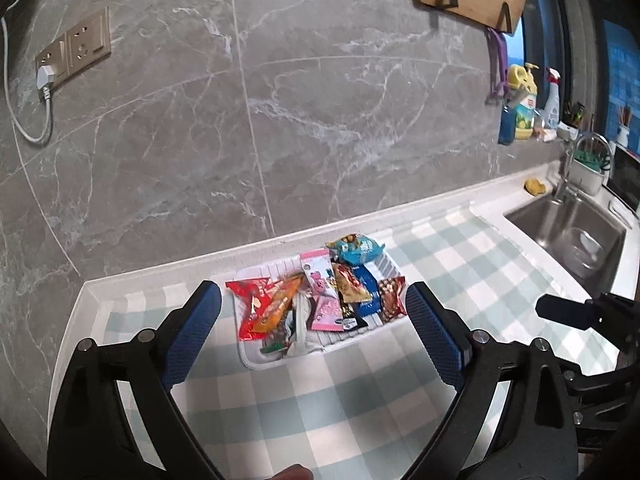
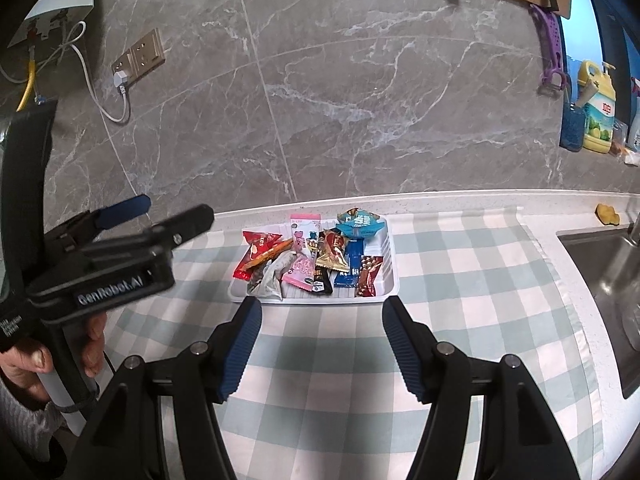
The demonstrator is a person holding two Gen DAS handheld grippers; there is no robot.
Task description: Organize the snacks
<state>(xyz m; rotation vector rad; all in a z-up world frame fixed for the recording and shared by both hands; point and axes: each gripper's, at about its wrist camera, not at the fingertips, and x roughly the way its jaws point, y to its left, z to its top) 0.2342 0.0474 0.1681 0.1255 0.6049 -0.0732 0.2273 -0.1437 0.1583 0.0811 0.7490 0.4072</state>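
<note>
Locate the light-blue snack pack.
The light-blue snack pack lies at the white tray's far right corner, nearest the wall, above the dark-blue packet.

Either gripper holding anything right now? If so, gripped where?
Nothing held. The left gripper and right gripper are both open and empty, above the checkered cloth, short of the snack tray.

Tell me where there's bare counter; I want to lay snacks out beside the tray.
Free: the checked mat between the white tray and the sink, and the strip between the tray and the right claw. Crowded: inside the tray, where the snack packets overlap. The left claw hovers open near its front-left.
</note>
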